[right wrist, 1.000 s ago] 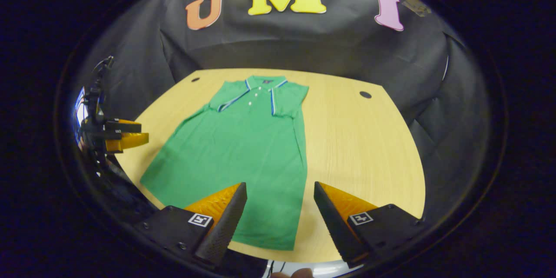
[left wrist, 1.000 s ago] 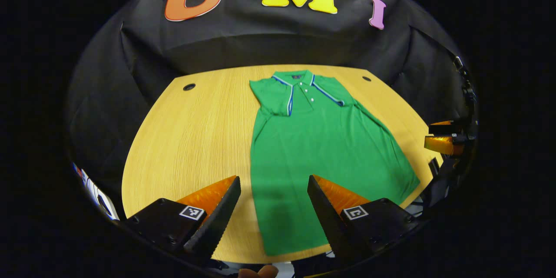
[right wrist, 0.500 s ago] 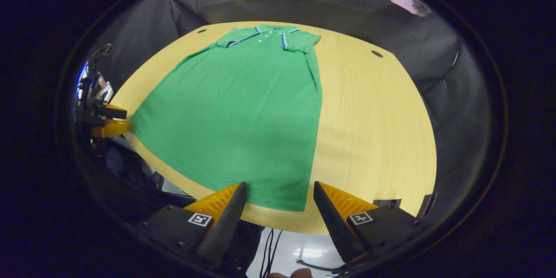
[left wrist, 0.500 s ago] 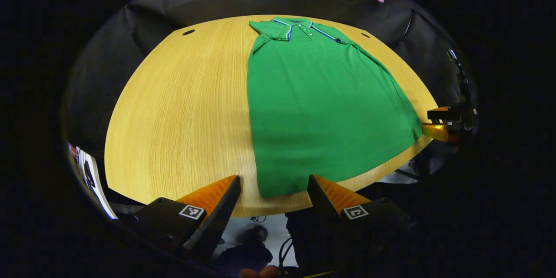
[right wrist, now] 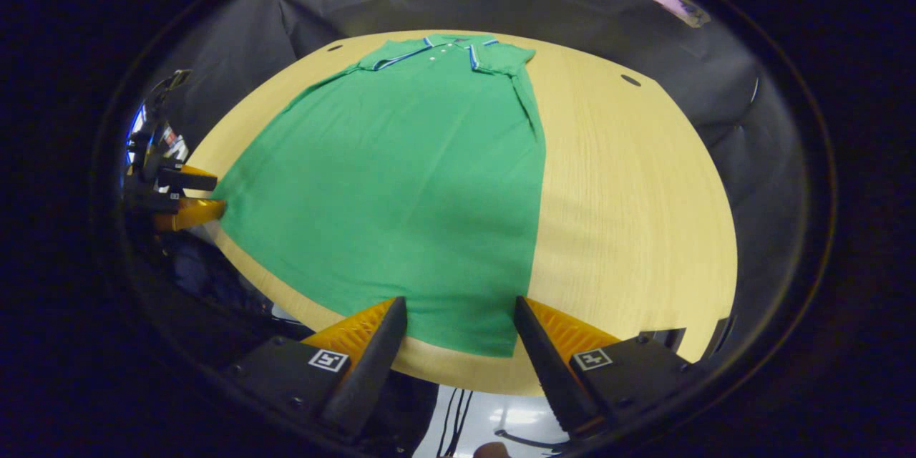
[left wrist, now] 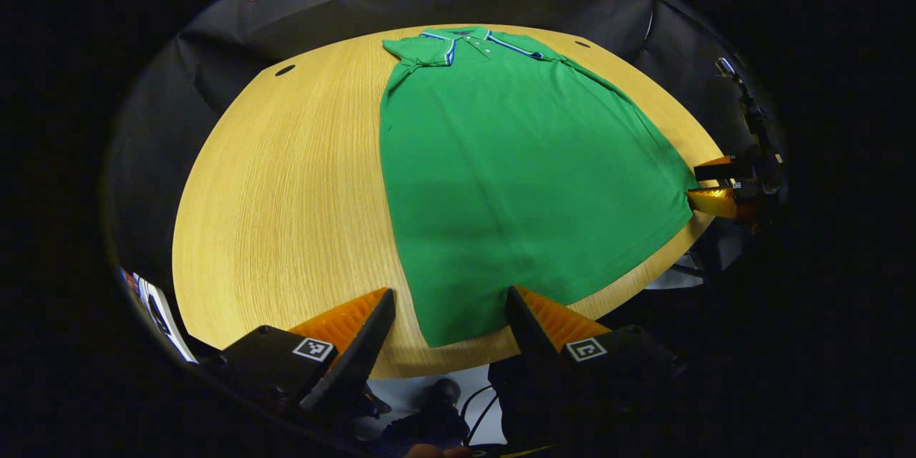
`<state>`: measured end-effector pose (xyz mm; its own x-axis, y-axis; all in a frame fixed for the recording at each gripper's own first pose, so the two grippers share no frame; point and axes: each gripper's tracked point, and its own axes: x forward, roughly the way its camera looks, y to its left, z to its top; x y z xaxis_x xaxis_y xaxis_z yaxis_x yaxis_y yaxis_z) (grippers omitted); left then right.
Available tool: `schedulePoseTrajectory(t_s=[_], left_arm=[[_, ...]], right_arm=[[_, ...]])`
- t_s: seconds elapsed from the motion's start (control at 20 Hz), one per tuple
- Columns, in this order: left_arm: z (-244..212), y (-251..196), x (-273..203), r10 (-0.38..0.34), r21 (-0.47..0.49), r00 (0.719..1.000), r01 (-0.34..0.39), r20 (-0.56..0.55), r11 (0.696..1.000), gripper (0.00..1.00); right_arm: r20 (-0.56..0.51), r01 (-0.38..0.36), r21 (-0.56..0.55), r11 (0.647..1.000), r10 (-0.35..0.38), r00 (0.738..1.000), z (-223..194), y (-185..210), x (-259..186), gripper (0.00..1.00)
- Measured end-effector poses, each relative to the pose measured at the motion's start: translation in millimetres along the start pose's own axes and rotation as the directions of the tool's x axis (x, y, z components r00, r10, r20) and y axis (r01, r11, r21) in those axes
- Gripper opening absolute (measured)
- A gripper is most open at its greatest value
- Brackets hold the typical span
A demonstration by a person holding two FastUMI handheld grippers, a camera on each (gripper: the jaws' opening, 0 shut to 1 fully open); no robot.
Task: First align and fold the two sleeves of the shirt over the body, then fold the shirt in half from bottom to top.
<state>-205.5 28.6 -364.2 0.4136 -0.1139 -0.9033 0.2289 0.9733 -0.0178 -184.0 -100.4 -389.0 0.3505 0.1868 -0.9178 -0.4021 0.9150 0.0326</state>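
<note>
Green shirt [left wrist: 522, 172] flat on tabletop [left wrist: 286, 193], collar far, hem near, lengthwise — left tongs [left wrist: 447, 333] and right tongs [right wrist: 458, 340] released, closer to hem corners than earlier.

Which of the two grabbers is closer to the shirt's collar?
Neither, clearly. The left gripper and right gripper each sit open at a bottom hem corner of the shirt, the end opposite the collar.

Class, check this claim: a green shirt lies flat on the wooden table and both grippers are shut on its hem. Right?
Not quite. The shirt lies flat on the table, but both grippers are open near its hem, as each gripper view shows.
</note>
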Motion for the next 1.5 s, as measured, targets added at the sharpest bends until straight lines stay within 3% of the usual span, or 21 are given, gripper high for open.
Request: schedulePoseTrajectory(t_s=[0.1,0.2,0.25,0.3,0.35,0.4,0.45,0.5,0.55,0.75,1.25,1.5], left_arm=[[-0.5,-5.8,-0.9,-0.012,0.01,1.0,0.012,-0.007,1.0,0.98],[1.9,-12.6,1.0,-0.03,0.04,1.0,0.03,0.0,0.999,0.87],[1.3,-17.3,0.6,-0.043,0.06,0.999,0.043,0.004,0.997,0.78],[2.5,-22.5,-0.1,-0.059,0.078,0.998,0.059,0.004,0.995,0.54],[4.9,-25.2,1.7,-0.071,0.09,0.997,0.07,0.014,0.994,0.45],[9.1,-26.5,2.6,-0.07,0.093,0.997,0.068,0.026,0.993,0.28],[10.6,-25.9,3.5,-0.077,0.085,0.997,0.075,0.029,0.994,0.11],[11.4,-26.2,3.4,-0.095,0.058,0.995,0.093,0.024,0.994,0.05],[11.9,-28.5,1.2,-0.121,0.017,0.992,0.121,0.023,0.993,0.04],[37.0,-23.9,-11.5,-0.156,-0.062,0.986,0.16,0.066,0.985,0.03],[146.1,5.6,-23.2,-0.139,-0.047,0.967,0.152,0.212,0.987,0.03],[210.6,18.5,-28.8,-0.132,-0.056,0.943,0.156,0.305,0.986,0.03]], right_arm=[[-0.004,-0.013,-0.02,1.0,0.012,1.0,2.3,0.2,0.8,0.96],[0.005,-0.023,-0.025,0.999,0.023,1.0,4.1,0.6,1.3,0.65],[0.014,-0.026,-0.008,1.0,0.026,1.0,5.1,0.8,2.7,0.48],[0.012,-0.041,0.009,0.999,0.041,0.999,6.3,4.9,3.5,0.32],[0.005,-0.044,0.015,0.999,0.044,0.999,7.0,4.2,3.8,0.21],[-0.009,-0.048,0.017,0.999,0.048,0.999,8.5,4.9,4.0,0.09],[-0.02,-0.059,0.032,0.998,0.06,0.998,10.2,5.8,2.7,0.09],[-0.021,-0.075,0.072,0.995,0.076,0.997,14.5,6.7,-0.2,0.08],[-0.006,-0.098,0.116,0.988,0.099,0.995,21.3,11.8,-3.7,0.0],[0.061,-0.14,0.173,0.975,0.132,0.989,55.4,11.6,-16.3,0.02],[0.198,-0.156,0.171,0.973,0.121,0.973,150.7,-20.2,-34.8,0.02],[0.282,-0.176,0.184,0.967,0.12,0.952,218.5,-38.7,-42.6,0.02]])
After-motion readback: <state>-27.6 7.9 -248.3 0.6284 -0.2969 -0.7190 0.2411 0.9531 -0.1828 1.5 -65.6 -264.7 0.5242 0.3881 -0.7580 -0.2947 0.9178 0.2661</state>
